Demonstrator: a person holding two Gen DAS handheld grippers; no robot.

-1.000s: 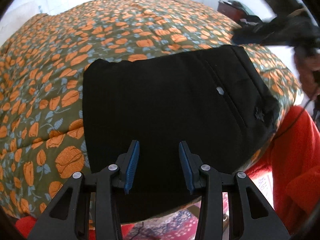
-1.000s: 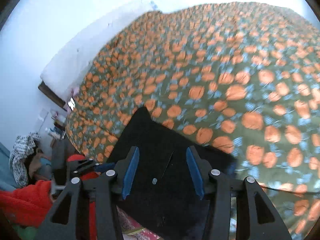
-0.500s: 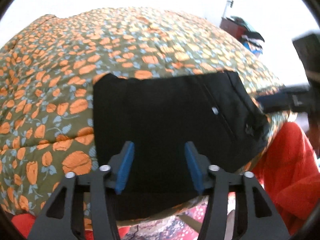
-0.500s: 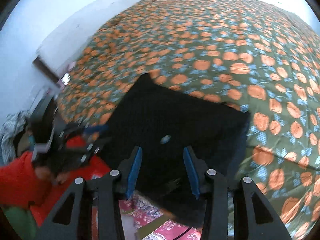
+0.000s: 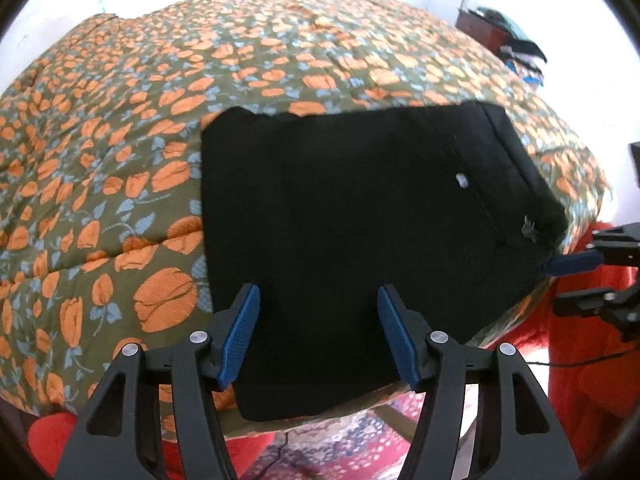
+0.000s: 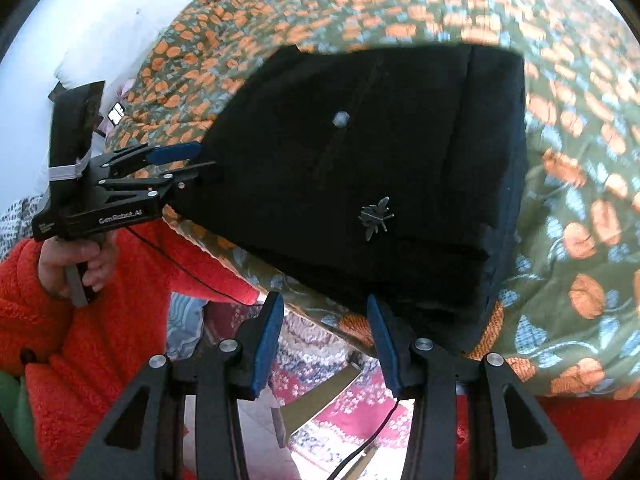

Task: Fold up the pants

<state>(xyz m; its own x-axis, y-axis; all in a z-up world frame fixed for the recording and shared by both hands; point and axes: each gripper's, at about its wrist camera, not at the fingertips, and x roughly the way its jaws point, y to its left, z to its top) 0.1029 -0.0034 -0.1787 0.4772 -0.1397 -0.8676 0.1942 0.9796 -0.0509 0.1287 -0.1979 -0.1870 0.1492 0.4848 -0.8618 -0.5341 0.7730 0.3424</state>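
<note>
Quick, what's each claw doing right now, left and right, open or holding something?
Left claw: open, holding nothing, over the near edge of the folded black pants.
Right claw: open, empty, just off the pants' near edge.

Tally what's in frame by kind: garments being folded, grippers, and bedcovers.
Black pants, folded on the bed: 1
Grippers, left gripper and right gripper, both open: 2
Floral bedspread: 1
Total: 4
</note>
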